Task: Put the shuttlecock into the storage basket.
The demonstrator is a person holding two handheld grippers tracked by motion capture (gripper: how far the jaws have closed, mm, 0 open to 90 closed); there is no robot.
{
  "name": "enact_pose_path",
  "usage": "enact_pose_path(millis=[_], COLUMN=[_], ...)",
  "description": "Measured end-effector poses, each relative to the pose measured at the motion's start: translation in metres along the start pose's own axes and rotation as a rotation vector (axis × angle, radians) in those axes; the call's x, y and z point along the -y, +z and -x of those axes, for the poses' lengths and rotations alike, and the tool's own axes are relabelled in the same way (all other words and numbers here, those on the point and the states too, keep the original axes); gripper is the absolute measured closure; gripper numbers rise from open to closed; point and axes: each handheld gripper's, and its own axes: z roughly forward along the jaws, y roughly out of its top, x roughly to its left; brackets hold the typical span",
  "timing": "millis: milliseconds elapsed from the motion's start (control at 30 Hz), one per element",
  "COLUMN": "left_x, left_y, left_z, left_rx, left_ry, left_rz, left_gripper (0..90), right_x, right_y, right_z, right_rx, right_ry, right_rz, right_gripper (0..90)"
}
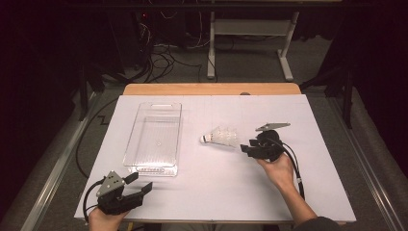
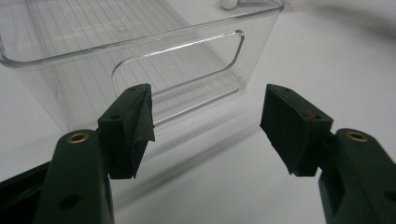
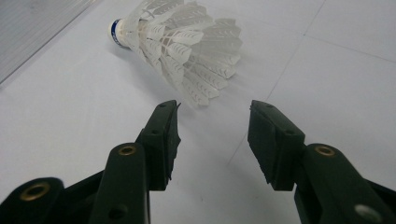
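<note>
High view: shuttlecock (image 1: 221, 137) lies on its side near the centre of the white table top (image 1: 288, 192), cork end pointing toward 9 o'clock, feather skirt toward 3 o'clock. Right gripper (image 1: 246, 147) sits just beside the skirt at 4 o'clock of it, held in the person's right hand (image 1: 279, 169), jaws aimed at the feathers. Right gripper view: shuttlecock (image 3: 180, 44) lies just ahead of the jaw tips, cork with its blue band at 11 o'clock, skirt edge nearest the jaws; the pads stand apart with bare table between them, nothing gripped, no contact with the feathers. Clear plastic bin (image 1: 155, 139) lies at 9 o'clock of the shuttlecock, well apart from it, long side running 12 to 6 o'clock. Left gripper (image 1: 139, 185) rests at the table's near edge, at 6 o'clock of the bin, in the left hand (image 1: 103, 219). Left gripper view: jaws spread wide and released, facing the bin's end wall with its handle cut-out (image 2: 187, 60), not touching it.
</note>
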Motion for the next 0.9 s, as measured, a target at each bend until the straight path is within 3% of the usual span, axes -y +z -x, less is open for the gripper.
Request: enact_pose_path(millis=[467, 900], left_x=[0.000, 0.000], left_y=[0.000, 0.000], left_z=[0.000, 0.000], left_rx=[-0.001, 0.000], left_ry=[0.002, 0.002], left_rz=[0.000, 0.001], left_gripper=[35.1, 35.1], right_x=[-0.003, -0.012], right_y=[0.007, 0.014], right_z=[-0.008, -0.014], right_rx=[-0.025, -0.037], right_ry=[0.008, 0.003], right_rz=[0.026, 0.017], right_gripper=[51.3, 49.0])
